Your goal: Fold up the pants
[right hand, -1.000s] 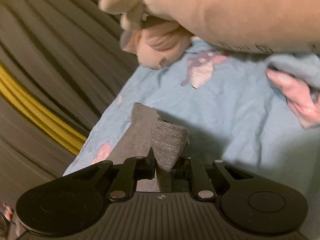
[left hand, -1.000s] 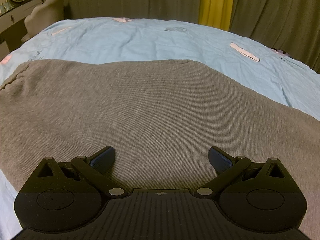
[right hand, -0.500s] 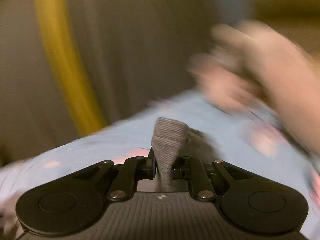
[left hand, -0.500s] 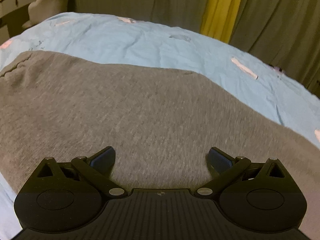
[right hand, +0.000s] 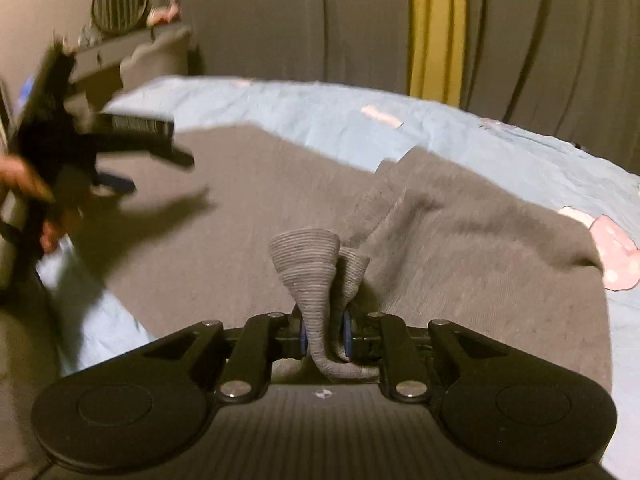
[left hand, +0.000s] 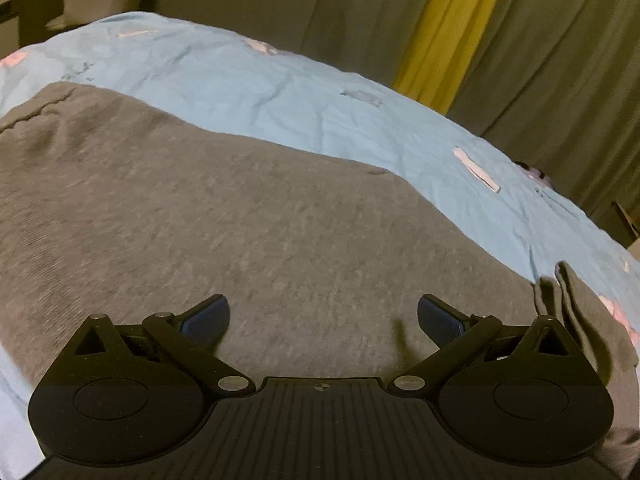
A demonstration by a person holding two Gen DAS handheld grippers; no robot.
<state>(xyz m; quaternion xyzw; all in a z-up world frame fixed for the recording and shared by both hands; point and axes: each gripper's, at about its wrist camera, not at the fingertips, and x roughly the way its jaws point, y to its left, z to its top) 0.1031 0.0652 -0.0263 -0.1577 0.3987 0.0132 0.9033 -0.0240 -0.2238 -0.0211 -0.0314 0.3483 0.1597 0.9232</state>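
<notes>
Grey knit pants point(left hand: 240, 216) lie spread on a light blue bed sheet point(left hand: 280, 92). My left gripper point(left hand: 323, 320) is open and empty, hovering low over the pants' middle. My right gripper point(right hand: 325, 334) is shut on the ribbed cuff point(right hand: 312, 272) of a pant leg, held above the rest of the pants point(right hand: 460, 248), which show a loose fold to the right. The left gripper point(right hand: 116, 168) also shows in the right wrist view at far left, blurred, over the pants. In the left wrist view a cuff edge point(left hand: 560, 292) pokes up at right.
Grey curtains point(left hand: 280, 8) with a yellow panel point(left hand: 444, 28) hang behind the bed. A dresser with a round fan point(right hand: 120, 8) and a pale cushion point(right hand: 160, 60) stand at the bed's far left. The sheet carries pink prints point(right hand: 616, 252).
My right gripper has swung round with the cuff from the bed's pillow end to over the spread pants. My left gripper has shifted slightly over the pants, still open.
</notes>
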